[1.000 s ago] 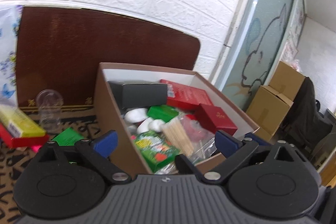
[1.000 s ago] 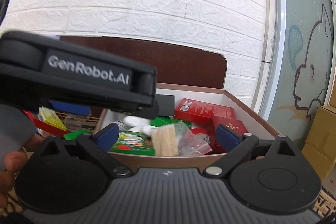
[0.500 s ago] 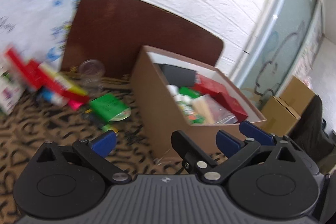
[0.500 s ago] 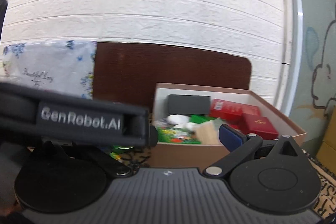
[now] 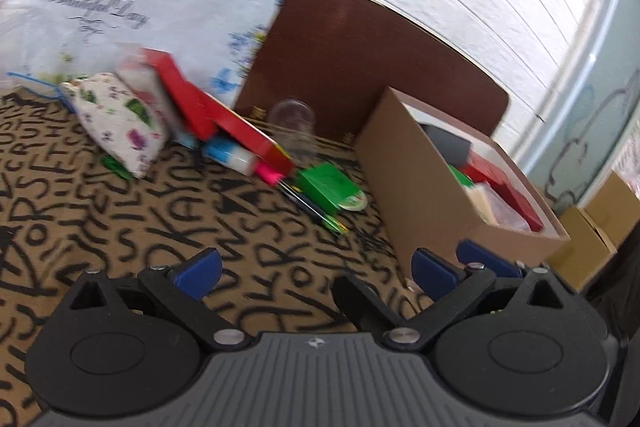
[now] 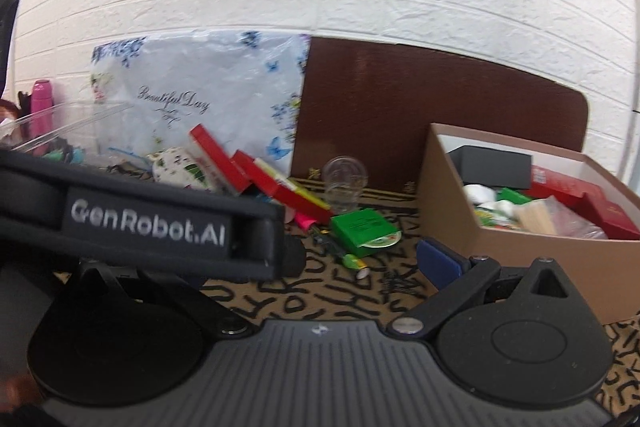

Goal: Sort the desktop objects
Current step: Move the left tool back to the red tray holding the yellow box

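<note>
A second before, both tools looked down into the brown box (image 5: 436, 183); now they had swung left, away from it, toward the loose things on the surface (image 5: 168, 227). It looked like something had just gone in and a new pick was next. The left tool (image 5: 316, 267) was spread wide and held nothing. The right tool (image 6: 352, 259) looked spread and empty too, though the left one hid one of its sides. The green box (image 5: 330, 185) lay near the brown box, beside a clear cup (image 5: 294, 125). Only the right view showed a pink bottle (image 6: 42, 107) far left.
</note>
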Tool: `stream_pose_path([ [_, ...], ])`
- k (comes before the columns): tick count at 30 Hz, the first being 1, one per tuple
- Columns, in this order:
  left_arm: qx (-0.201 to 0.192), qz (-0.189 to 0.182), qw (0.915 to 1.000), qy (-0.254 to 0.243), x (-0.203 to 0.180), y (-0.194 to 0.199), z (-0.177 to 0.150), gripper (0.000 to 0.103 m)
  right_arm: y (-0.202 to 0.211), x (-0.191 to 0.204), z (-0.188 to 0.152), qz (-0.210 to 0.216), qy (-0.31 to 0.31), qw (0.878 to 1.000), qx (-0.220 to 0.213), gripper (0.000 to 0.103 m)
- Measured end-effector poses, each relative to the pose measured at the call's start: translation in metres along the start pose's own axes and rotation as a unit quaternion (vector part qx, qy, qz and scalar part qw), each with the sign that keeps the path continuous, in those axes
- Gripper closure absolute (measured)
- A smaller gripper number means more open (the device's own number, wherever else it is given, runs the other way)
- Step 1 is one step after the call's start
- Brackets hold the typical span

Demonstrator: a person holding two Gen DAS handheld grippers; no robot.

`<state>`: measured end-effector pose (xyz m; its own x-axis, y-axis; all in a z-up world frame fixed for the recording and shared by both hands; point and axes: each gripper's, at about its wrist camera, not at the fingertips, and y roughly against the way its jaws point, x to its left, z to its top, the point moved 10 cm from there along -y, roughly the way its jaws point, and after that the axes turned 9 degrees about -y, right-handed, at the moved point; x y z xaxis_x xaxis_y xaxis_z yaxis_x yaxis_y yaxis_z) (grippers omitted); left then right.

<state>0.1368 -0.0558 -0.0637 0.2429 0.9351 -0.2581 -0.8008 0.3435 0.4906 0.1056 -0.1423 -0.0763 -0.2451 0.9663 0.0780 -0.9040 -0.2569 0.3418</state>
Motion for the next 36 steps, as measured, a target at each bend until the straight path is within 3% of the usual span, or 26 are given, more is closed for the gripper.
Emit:
stream_pose_path([
  [16,-0.051,0.083,0.9934,0.06,0.109,-0.005,0.072,0.0,-0.068,0.046,0.019,0.05,0.018,0.998,0.015,0.002],
  [23,-0.046,0.058,0.9954,0.062,0.121,-0.031,0.086,0.002,-0.12,0.059,0.026,0.05,0.041,0.998,0.015,0.004],
  [26,-0.026,0.042,0.9965,0.068,0.12,-0.048,0.083,0.01,-0.147,0.056,0.022,0.033,0.068,0.997,0.026,0.025],
  [31,-0.003,0.034,0.9968,0.073,0.119,-0.065,0.075,0.011,-0.174,0.054,0.017,-0.013,0.149,0.989,0.004,0.038],
  [33,0.003,0.033,0.9968,0.073,0.118,-0.066,0.072,0.011,-0.179,0.054,0.013,-0.007,0.155,0.988,0.014,0.07],
  [36,0.008,0.031,0.9969,0.071,0.115,-0.063,0.069,0.011,-0.174,0.052,0.01,-0.003,0.149,0.989,0.015,0.071],
])
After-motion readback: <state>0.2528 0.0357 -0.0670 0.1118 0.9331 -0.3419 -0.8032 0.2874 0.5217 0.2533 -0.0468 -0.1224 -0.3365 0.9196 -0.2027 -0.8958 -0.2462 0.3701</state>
